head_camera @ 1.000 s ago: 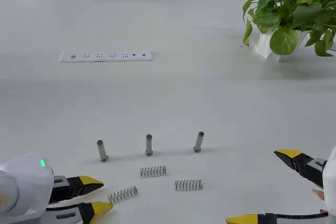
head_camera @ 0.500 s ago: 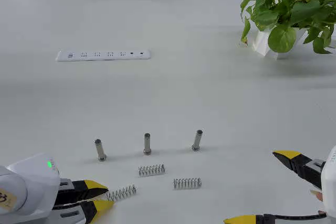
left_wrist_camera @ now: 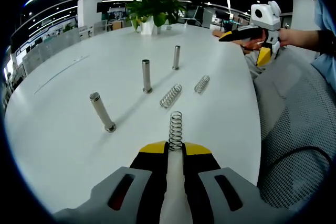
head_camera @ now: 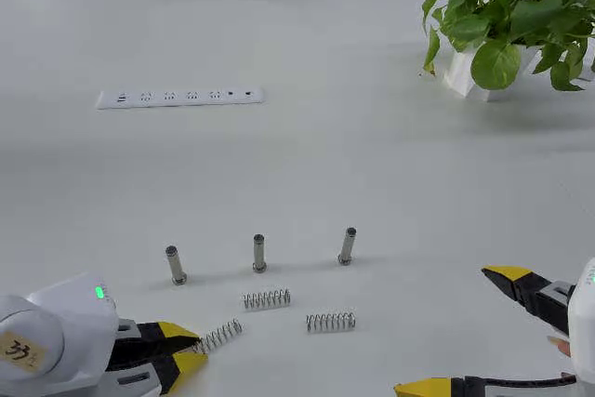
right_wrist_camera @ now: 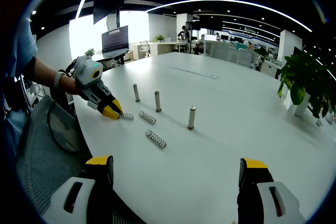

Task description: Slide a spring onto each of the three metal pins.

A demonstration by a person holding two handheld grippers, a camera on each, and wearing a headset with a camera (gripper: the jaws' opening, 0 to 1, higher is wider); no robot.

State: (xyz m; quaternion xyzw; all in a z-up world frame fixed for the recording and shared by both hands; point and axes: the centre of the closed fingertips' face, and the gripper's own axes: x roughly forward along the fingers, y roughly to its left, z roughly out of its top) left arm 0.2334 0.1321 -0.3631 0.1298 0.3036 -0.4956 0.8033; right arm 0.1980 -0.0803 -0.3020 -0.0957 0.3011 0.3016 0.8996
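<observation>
3 pins point(head_camera: 258, 254) in a row, 3 springs point(head_camera: 267, 298) before them (nearer), power strip point(head_camera: 180, 97) behind

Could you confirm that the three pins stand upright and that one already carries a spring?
Not quite: the three pins stand upright, but none carries a spring. The head view shows all three springs lying on the table, the left spring at the left gripper tips.

your pins point(head_camera: 258, 253) look like polished steel, smooth and shiny. the spring point(head_camera: 221, 333) at your left gripper point(head_camera: 200, 346) is bare bright wire. that gripper and your right gripper point(head_camera: 442, 330) both have glossy white plastic shells; the yellow-black tips are maybe rubbery, hard to tell. table point(head_camera: 372, 165) is a smooth matt white. chair point(left_wrist_camera: 294, 129) beside you is dark open mesh.
</observation>
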